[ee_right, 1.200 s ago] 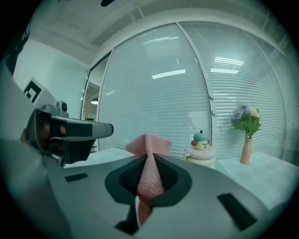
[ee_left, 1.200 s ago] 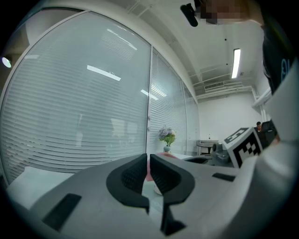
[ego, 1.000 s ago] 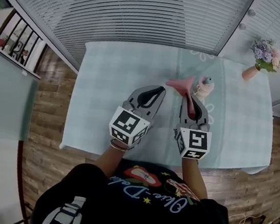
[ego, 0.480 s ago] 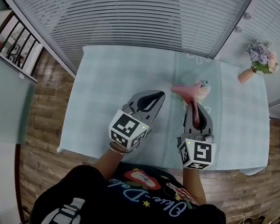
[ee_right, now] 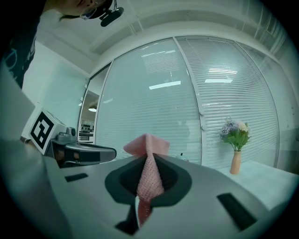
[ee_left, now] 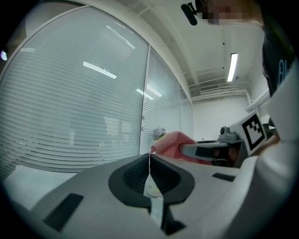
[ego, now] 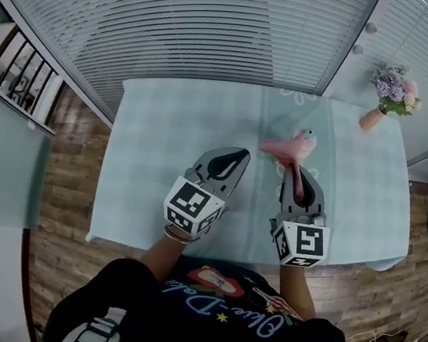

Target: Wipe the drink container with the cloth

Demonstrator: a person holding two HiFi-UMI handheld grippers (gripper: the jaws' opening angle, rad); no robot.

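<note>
Between the jaws of the right tongs [ego: 294,170]: pink cloth [ego: 279,146], pinched, free end fanned toward the drink container [ego: 307,139] just past it at 12 o'clock on the table [ego: 158,119], likely staged for wiping. Left tongs [ego: 237,155] pressed together, empty, not steadying it. Versus a second ago: both tongs drawn back slightly, grip unchanged.

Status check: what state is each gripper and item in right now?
Left gripper: shut, empty.
Right gripper: shut on cloth.
Cloth: bunched, pinched in right gripper.
Drink container: standing on table, ungripped.
Vase: upright, holding flowers.
</note>
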